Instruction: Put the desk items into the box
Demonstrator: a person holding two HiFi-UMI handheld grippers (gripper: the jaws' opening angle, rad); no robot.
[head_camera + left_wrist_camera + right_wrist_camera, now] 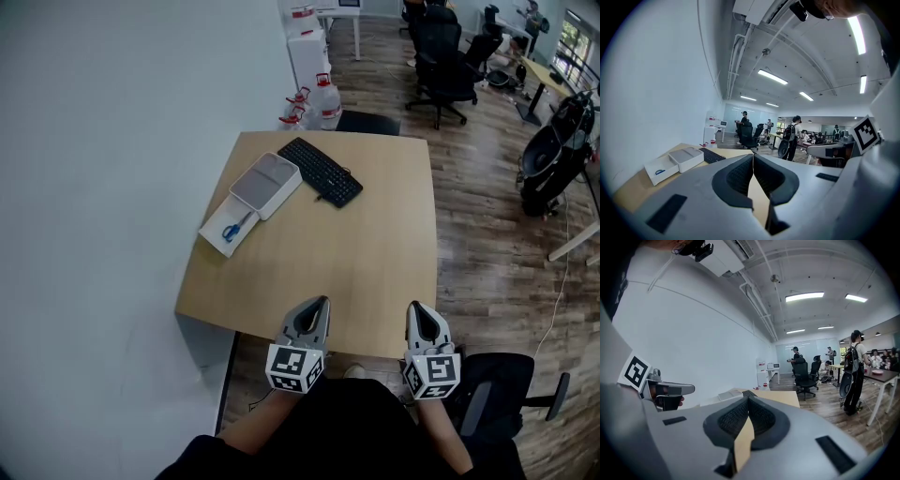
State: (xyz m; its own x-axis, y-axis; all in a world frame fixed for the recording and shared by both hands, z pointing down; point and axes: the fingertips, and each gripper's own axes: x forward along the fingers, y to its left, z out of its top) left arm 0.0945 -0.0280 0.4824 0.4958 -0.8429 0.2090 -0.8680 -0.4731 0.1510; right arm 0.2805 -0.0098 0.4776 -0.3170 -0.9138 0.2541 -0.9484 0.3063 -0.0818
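A white box point(266, 185) with a grey inside lies at the far left of the tan desk point(375, 253). Its shallow white tray point(227, 228) lies against it and holds blue-handled scissors point(234, 228). A black keyboard point(321, 172) lies to the right of the box. My left gripper point(322, 302) and right gripper point(413, 306) hover side by side over the desk's near edge, well short of these items. Both are shut and hold nothing. The left gripper view shows its jaws point(753, 157) pressed together, with the box point(686, 158) and keyboard point(711, 155) beyond. The right gripper point(748, 399) is likewise shut.
A white wall runs along the desk's left side. Water bottles point(323, 98) stand on the floor behind the desk, next to a black chair point(367, 122). Office chairs point(441, 66) and people fill the room beyond. Another black chair point(502, 394) stands at my right.
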